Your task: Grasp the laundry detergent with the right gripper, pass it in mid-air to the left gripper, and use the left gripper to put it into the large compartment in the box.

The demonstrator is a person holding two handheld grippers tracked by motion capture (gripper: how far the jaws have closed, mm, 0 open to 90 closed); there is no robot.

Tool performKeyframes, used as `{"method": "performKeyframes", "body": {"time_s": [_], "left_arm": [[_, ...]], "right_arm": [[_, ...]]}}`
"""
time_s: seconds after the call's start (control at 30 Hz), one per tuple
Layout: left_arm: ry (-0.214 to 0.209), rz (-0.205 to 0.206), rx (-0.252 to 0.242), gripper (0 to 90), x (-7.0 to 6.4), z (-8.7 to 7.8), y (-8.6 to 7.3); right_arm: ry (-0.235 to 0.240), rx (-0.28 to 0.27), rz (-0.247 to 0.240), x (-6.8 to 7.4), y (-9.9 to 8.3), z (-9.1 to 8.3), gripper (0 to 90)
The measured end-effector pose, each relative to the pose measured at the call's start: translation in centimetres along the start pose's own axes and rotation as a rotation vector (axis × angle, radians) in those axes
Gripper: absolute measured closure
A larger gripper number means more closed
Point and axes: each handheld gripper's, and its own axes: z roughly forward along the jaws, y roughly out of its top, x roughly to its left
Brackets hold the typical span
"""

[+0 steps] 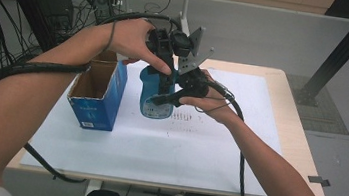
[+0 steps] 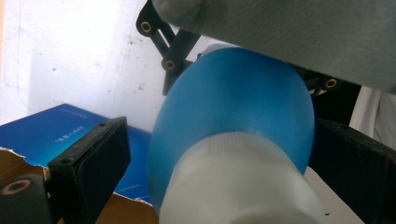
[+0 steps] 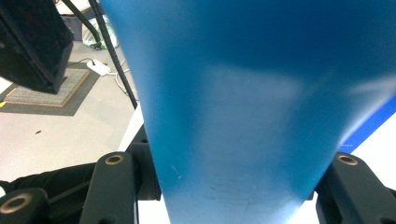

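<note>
A blue bottle (image 1: 155, 95) with a white cap is held above the white sheet (image 1: 206, 147) that covers the surface (image 1: 293, 138), over the sheet's far left part and just to the right of an open blue carton (image 1: 97, 96) standing near the surface's left edge. Whether the bottle's base touches the sheet cannot be told from the high view.

The right hand-held gripper (image 1: 170, 96) is clamped on the lower body of the bottle; in the right gripper view the blue body (image 3: 243, 107) is seen pressed between the two black jaws at the bottom corners, with no gap visible on either side. The right hand (image 1: 212, 100) is wrapped around this hand-held gripper from the right.

The left hand-held gripper (image 1: 165, 72) is brought down on the bottle from above, near the far edge of the surface, and is grasped by the left hand (image 1: 134, 37). In the left gripper view the white cap (image 2: 243, 182) and the blue shoulder (image 2: 233, 102) lie between its jaws, which stand spread: a clear gap is seen between the left pad and the bottle, so the jaws are not closed on it. The carton's blue wall (image 2: 56, 130) and torn cardboard rim are seen behind the left jaw.
</note>
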Motion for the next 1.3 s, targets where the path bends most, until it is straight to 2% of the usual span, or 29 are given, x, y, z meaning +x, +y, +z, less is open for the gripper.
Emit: {"method": "performKeyframes", "body": {"time_s": [0.47,0.8,0.83,1.3], "left_arm": [[0.016,0.004,-0.006,10.5,-0.13,0.01,0.17],[0.012,0.036,-0.015,33.2,-0.14,-0.17,0.32],[0.014,0.037,-0.014,34.0,-0.15,-0.15,0.32],[0.022,0.044,-0.009,35.1,-0.21,-0.06,0.32]], "right_arm": [[0.001,-0.009,0.000,-0.03,0.03,-0.14,43.7],[0.001,-0.008,-0.010,-0.03,0.03,-0.21,43.7],[0.004,-0.004,0.003,0.04,0.03,-0.23,43.8],[0.004,-0.002,-0.001,-0.01,-0.01,-0.08,43.7]]}}
